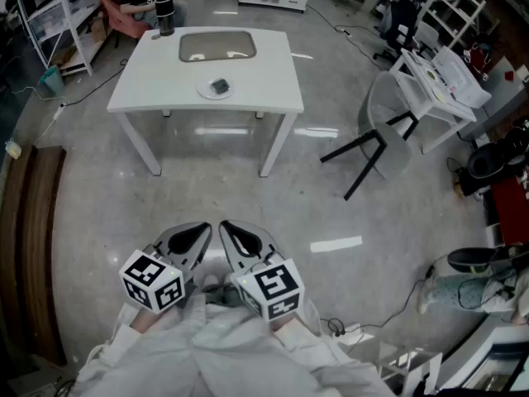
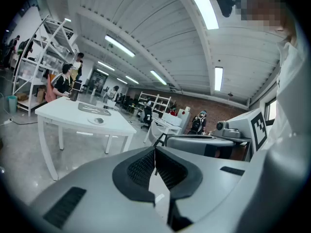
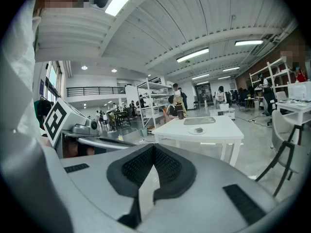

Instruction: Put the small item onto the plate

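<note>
Left tool, right tool closed, small item on plate, distant

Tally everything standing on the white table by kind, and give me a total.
grey tray: 1
white plate: 1
small dark item, lying on the plate: 1
dark cup, at the far left corner: 1
Total: 4
</note>
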